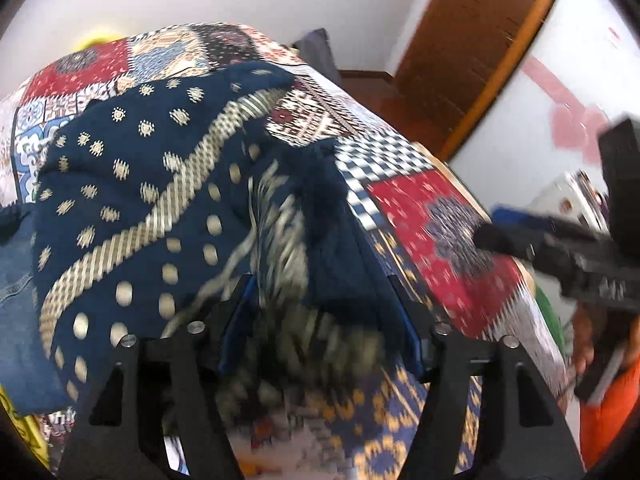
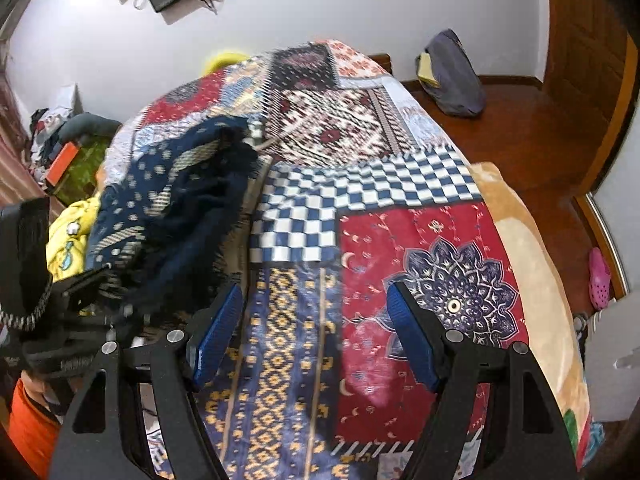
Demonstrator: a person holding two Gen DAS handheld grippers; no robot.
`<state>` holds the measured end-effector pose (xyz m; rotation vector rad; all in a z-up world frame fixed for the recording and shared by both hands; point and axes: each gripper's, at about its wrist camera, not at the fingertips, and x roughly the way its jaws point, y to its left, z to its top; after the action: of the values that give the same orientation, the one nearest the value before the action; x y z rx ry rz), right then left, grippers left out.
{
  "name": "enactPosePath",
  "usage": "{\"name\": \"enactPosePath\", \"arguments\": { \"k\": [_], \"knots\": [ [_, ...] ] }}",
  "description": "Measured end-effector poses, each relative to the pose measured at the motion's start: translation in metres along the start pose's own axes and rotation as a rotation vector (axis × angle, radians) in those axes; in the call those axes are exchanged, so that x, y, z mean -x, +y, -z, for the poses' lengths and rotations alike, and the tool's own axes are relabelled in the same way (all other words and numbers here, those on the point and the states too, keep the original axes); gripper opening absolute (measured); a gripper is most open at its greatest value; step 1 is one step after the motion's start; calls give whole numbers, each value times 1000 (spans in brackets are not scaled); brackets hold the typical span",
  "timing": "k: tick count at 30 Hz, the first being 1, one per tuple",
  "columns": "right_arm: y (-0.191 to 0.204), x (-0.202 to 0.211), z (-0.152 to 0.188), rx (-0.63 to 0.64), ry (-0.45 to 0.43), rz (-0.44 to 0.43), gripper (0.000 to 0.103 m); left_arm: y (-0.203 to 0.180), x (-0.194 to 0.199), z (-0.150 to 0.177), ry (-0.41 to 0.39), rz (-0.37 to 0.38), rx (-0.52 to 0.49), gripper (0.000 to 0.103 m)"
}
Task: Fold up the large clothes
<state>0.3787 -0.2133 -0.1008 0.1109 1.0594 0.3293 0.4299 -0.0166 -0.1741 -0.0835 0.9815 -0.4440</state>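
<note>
A large navy garment (image 1: 132, 184) with cream dots and a patterned band lies bunched on the patchwork bedspread (image 1: 432, 216). My left gripper (image 1: 320, 312) has its jaws wide apart, with a blurred fold of the garment lying between them; no grip shows. In the right wrist view the garment (image 2: 180, 192) is heaped at the left. My right gripper (image 2: 314, 320) is open and empty above the bedspread (image 2: 360, 184), to the right of the garment. The right gripper also shows in the left wrist view (image 1: 560, 248) at the right edge.
Denim cloth (image 1: 16, 272) lies at the left of the bed. A yellow garment (image 2: 70, 236) lies beyond the navy one. A dark bag (image 2: 452, 76) leans on the wooden floor by the wall. A pink shoe (image 2: 599, 280) lies at the right.
</note>
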Motion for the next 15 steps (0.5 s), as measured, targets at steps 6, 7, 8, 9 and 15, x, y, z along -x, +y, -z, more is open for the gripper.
{"name": "enactPosePath", "arguments": {
  "k": [6, 7, 8, 9, 15],
  "knots": [
    [35, 16, -8, 85, -59, -48, 71, 14, 53, 22, -52, 4, -20, 76],
    [44, 17, -10, 103, -67, -58, 71, 18, 63, 26, -64, -12, -29, 83],
    [54, 16, -13, 122, -73, -70, 71, 23, 69, 28, -79, -38, -35, 87],
    [62, 14, -15, 137, -78, -80, 71, 34, 78, 29, -101, -78, -32, 87],
    [110, -24, -24, 207, -58, -139, 73, 99, 91, 25, -135, -229, 55, 88]
  ]
}}
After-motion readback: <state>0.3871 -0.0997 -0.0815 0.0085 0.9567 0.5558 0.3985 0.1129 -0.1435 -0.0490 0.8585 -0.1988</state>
